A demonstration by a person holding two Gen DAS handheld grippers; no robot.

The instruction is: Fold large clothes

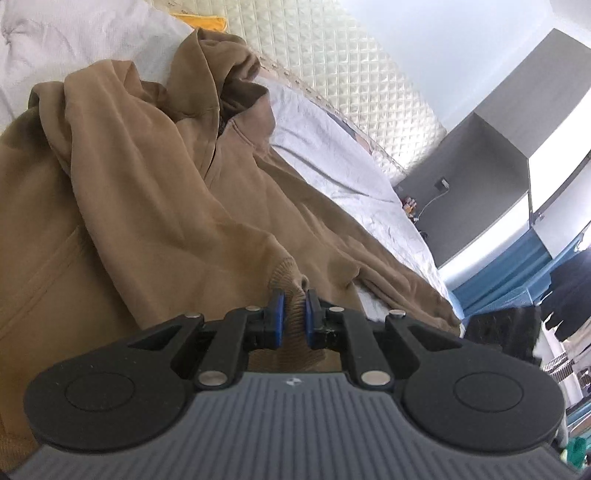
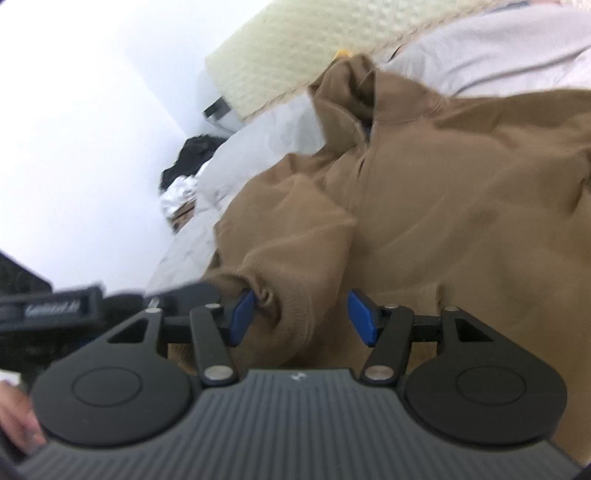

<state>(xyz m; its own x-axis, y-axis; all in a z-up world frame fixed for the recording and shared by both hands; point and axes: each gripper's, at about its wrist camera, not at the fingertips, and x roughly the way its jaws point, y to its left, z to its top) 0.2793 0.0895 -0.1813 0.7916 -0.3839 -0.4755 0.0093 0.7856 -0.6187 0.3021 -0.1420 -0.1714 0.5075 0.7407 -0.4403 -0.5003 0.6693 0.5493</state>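
A large brown hoodie (image 1: 147,184) lies rumpled on a white bed, its hood bunched toward the headboard. My left gripper (image 1: 294,295) is shut on a ribbed sleeve cuff (image 1: 286,273), and the blue pads pinch the knit between them. In the right wrist view the same hoodie (image 2: 461,203) fills the right half, blurred. My right gripper (image 2: 301,299) stands open around the other ribbed cuff (image 2: 291,310). That cuff lies against the left pad and well apart from the right pad.
The white bedsheet (image 1: 332,155) runs to a quilted cream headboard (image 1: 351,74), with a yellow item (image 1: 207,22) at the top. A grey cabinet (image 1: 480,166) stands beyond the bed. Dark clothes (image 2: 192,155) lie beside the bed, and a hand (image 2: 18,417) shows at the lower left.
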